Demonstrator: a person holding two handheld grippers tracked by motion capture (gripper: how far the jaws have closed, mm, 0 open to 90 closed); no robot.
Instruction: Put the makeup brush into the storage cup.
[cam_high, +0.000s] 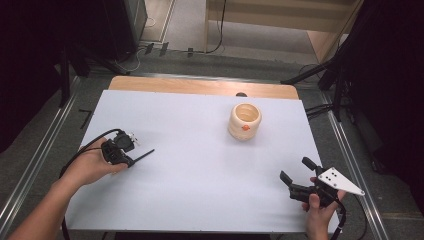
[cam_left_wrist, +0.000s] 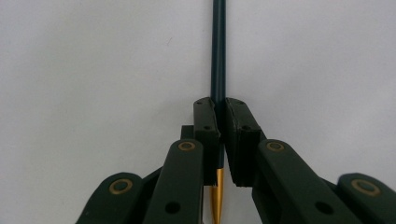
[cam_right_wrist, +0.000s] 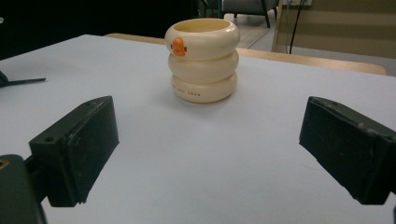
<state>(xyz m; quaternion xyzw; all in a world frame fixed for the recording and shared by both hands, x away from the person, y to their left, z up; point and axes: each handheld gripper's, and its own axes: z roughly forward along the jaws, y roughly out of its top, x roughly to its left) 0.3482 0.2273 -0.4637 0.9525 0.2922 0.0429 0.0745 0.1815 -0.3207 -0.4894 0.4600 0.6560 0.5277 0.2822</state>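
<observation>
My left gripper (cam_high: 129, 162) lies low over the left side of the white table top (cam_high: 200, 170), held in a hand. It is shut on a thin dark pen (cam_high: 144, 154) that sticks out toward the table's middle. In the left gripper view the pads of that gripper (cam_left_wrist: 220, 106) pinch the dark teal shaft of the pen (cam_left_wrist: 218, 46), and its gold end pokes back between the jaws. My right gripper (cam_high: 294, 168) rests near the front right corner, open with nothing in it (cam_right_wrist: 208, 123). A cream ringed cup (cam_high: 245, 121) with an orange mark stands upright at the back right (cam_right_wrist: 202, 60).
A wooden strip (cam_high: 200, 86) runs along the table's far edge. Metal rails (cam_high: 350, 160) flank both sides of the table, and dark stands and cables sit on the floor beyond it.
</observation>
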